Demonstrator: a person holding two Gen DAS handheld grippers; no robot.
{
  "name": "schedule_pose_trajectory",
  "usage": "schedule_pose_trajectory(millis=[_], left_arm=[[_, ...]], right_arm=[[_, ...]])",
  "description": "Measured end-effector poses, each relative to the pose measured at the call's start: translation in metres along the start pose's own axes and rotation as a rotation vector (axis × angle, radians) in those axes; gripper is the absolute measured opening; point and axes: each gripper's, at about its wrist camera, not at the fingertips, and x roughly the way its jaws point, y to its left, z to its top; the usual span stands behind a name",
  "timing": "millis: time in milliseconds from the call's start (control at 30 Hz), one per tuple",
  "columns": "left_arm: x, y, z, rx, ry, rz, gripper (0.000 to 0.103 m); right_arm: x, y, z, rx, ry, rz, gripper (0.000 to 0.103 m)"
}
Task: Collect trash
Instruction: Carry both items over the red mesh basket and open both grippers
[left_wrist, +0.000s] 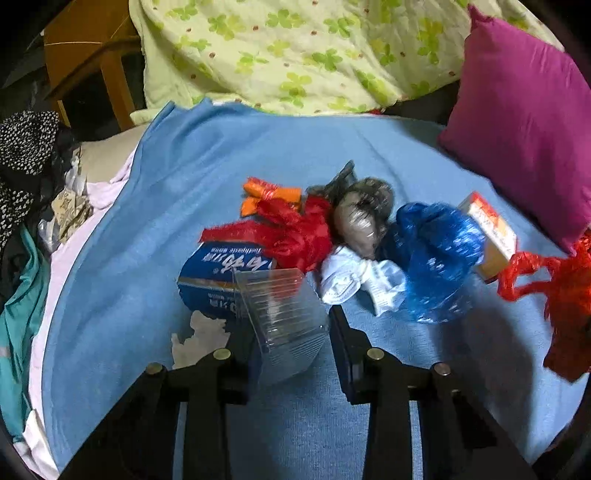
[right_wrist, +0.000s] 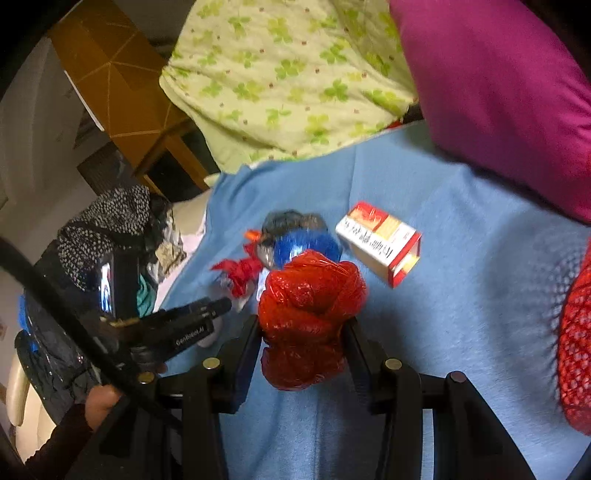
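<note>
From the left wrist, a clear plastic cup (left_wrist: 284, 321) is seen between the left tool (left_wrist: 291, 332)'s fingers, near a trash pile on the blue bed sheet (left_wrist: 129, 258); contact on the right side cannot be confirmed, so slipping is likely. From the right wrist, a red plastic bag (right_wrist: 310, 317) is gripped by the right tool (right_wrist: 306, 332); the loose film could be pulled free.

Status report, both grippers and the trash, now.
Left gripper around clear plastic cup, grip unconfirmed. Right gripper shut on red plastic bag. Trash pile on blue sheet. Nothing in the way.
</note>
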Motion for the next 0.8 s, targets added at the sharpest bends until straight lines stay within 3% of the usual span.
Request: schedule_pose_trajectory(millis=[267, 433, 600, 700, 800], left_arm=[[-0.074, -0.033, 0.010, 0.084, -0.147, -0.130, 0.035], [-0.138, -0.072, 0.027, 0.173, -0.258, -0.280, 0.036], [-0.182, -0.110, 0.043, 0.237, -0.308, -0.446, 0.036], [-0.196, -0.137, 0.051, 0.250, -0.298, -0.575, 0.036], [-0.203, -0.170, 0.056, 0.271, -0.283, -0.635, 0.036]], right_arm=[[-0.055, -0.012, 0.010, 0.020, -0.173, -0.011, 0.048], [-0.113, -0.022, 0.015, 0.051, -0.340, -0.022, 0.048], [-0.187, -0.037, 0.005, 0.101, -0.491, -0.039, 0.048], [-0.219, -0.050, -0.005, 0.119, -0.496, -0.086, 0.048], [-0.245, -0.065, -0.014, 0.149, -0.495, -0.127, 0.048]])
